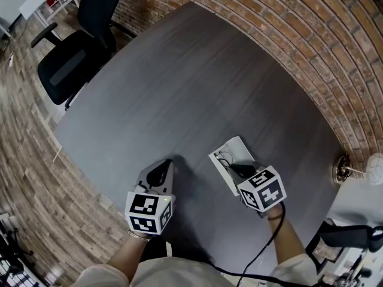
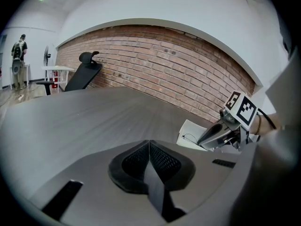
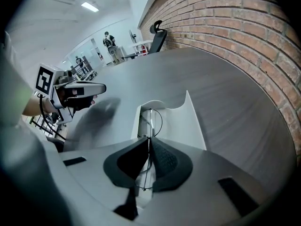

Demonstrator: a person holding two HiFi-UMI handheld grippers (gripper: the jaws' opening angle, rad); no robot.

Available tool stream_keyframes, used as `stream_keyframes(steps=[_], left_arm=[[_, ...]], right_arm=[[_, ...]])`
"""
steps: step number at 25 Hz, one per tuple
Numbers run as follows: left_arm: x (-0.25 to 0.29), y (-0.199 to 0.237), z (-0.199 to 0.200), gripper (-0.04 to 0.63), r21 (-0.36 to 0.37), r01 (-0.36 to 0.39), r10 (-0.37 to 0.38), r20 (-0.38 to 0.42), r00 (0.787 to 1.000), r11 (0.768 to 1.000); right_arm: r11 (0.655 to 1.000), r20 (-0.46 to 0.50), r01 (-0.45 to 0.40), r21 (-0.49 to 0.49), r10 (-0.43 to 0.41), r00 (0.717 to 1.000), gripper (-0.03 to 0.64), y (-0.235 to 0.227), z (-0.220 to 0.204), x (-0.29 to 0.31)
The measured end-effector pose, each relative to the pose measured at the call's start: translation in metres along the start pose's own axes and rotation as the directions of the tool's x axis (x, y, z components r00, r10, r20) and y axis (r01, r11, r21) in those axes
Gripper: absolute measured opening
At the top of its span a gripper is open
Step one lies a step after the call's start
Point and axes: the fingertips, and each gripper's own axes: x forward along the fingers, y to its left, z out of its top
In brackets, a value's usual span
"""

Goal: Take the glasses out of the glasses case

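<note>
Nearest us, our left gripper waits low over the near-left part of the grey table. Its jaws are pressed together on nothing. We judge it is parked there, well apart from the work, to leave the other side room.

Just to the right, our right gripper reaches into the white glasses case, which lies open on the near-right part of the table. Its jaws are pinched shut on the near end of the thin wire glasses. The frame runs up between the pads, and one lens loop shows just beyond them. The glasses are not yet out: they lie inside the case, along its left wall.

A pinch on so slim a wire seems chosen so the frame can be drawn up and clear without dragging the light case along. With nothing holding the case down, we think it could shift or lift.

Further off, the table is bare. A black office chair stands at its far-left edge, and a brick wall curves round the far right.
</note>
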Motion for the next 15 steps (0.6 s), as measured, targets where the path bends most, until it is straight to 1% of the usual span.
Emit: stream_keyframes(steps=[6, 15], left_arm=[[-0.002, -0.004, -0.001, 0.020, 0.004, 0.002, -0.002, 0.000, 1.000, 1.000], [-0.006, -0.006, -0.001, 0.020, 0.018, 0.004, -0.004, -0.001, 1.000, 1.000]], right_arm=[[0.999, 0.013, 0.030, 0.012, -0.030, 0.999, 0.043, -0.004, -0.003, -0.005], [0.994, 0.066, 0.109, 0.016, -0.110, 0.992, 0.041, -0.013, 0.006, -0.015]])
